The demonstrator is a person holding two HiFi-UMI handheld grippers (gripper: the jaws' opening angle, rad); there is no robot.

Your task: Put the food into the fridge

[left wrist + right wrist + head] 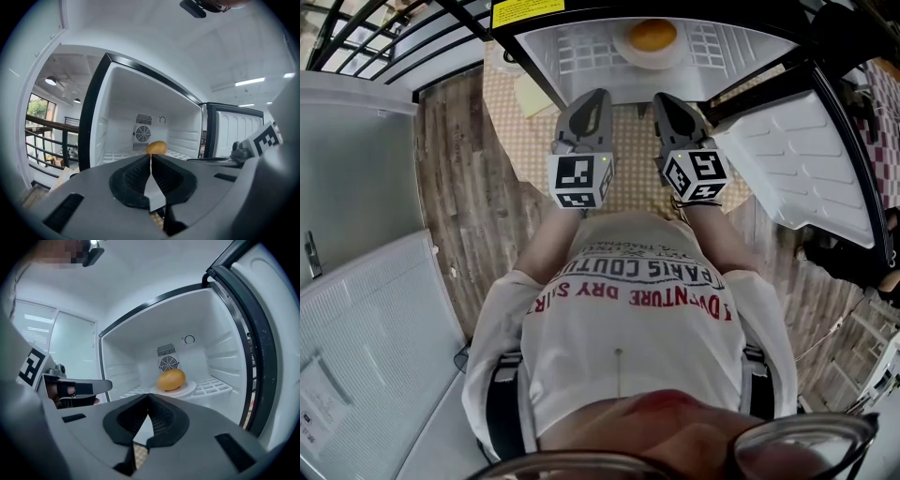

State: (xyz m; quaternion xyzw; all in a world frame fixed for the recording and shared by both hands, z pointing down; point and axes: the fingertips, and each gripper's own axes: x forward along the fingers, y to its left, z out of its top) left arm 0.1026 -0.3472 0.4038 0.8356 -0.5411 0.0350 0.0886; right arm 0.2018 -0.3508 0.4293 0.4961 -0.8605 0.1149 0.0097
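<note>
Fridge (220,357) open, door (811,159) swung out on the person's right.

Food (171,379): 1 round, yellow-orange piece. It sits on a white plate (190,389), and the plate rests on the wire shelf (216,384) inside the fridge, in front of the round fan (168,363) in the back wall. Head view shows the same: food centred on the plate, well inside the compartment.

Left gripper (598,96): jaws clenched tight, pads meeting, nothing between them. It is held just outside the fridge opening, pointing in toward the shelf. In its own view the food shows beyond the jaw tips, apart from them.

Right gripper (664,97): jaws also pressed fully together, empty. It is held beside the left one, at the same height, near the opening and clear of plate and food.

Both grippers sit side by side in front of the person's chest, over a checked mat (633,141) on the wood floor (459,187).
</note>
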